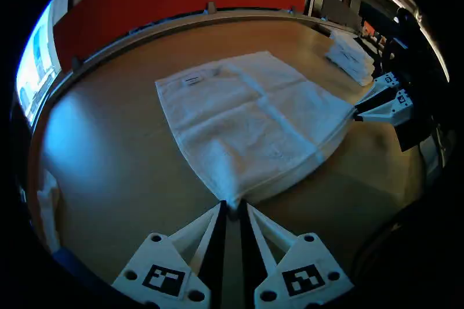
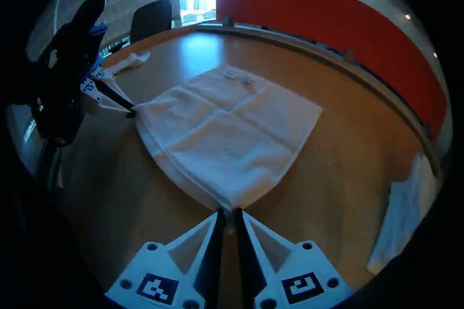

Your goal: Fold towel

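The left tool (image 1: 232,209) is pinched narrow on one corner of the white towel (image 1: 249,123), which lies flat on the wooden counter (image 1: 110,175) and spreads away ahead of its tips — the right tool (image 2: 228,216) is closed the same way on another corner, just in front of its own fingers. Seen from the left tool, the right one sits off to the right at the towel's edge, and farther ahead past it a stack of white cloths (image 1: 351,57) rests on the counter.
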A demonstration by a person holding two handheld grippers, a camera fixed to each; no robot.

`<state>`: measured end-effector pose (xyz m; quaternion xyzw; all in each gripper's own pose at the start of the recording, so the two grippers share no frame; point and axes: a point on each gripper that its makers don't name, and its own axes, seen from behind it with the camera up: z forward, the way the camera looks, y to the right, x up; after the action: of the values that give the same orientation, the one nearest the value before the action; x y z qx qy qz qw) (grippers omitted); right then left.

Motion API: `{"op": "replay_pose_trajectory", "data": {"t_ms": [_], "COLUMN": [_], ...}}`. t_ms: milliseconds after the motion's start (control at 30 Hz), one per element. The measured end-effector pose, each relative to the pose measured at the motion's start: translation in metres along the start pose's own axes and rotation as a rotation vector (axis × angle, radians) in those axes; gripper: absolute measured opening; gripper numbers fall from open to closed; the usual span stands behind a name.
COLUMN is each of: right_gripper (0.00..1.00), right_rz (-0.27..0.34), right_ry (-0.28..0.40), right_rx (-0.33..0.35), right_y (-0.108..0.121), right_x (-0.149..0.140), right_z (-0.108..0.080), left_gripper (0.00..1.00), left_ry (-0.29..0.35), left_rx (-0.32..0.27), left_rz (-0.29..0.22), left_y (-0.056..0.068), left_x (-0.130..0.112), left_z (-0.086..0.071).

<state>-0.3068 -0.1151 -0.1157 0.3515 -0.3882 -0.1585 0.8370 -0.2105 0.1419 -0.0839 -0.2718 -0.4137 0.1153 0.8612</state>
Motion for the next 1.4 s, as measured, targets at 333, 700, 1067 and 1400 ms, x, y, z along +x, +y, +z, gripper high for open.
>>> {"op": "replay_pose_trajectory", "data": {"t_ms": [333, 700, 1067, 1400], "right_gripper": [0.14, 0.14, 0.14, 0.14], "right_rz": [0.007, -0.020, -0.016, -0.031], "right_ry": [0.021, 0.047, 0.049, 0.042], "right_rx": [-0.004, -0.006, 0.016, 0.017], "right_y": [-0.001, -0.003, -0.007, -0.008], "right_x": [0.022, 0.048, 0.059, 0.061], "right_z": [-0.027, -0.066, -0.092, -0.098], "left_gripper": [0.16, 0.15, 0.15, 0.15], "left_ry": [0.014, 0.010, 0.006, -0.001], "left_rx": [0.007, -0.002, -0.013, -0.024], "left_rz": [-0.039, -0.079, -0.074, -0.084], "left_y": [0.003, 0.013, 0.023, 0.031], "left_x": [0.017, 0.031, 0.040, 0.040], "left_z": [-0.027, -0.062, -0.090, -0.099]}}
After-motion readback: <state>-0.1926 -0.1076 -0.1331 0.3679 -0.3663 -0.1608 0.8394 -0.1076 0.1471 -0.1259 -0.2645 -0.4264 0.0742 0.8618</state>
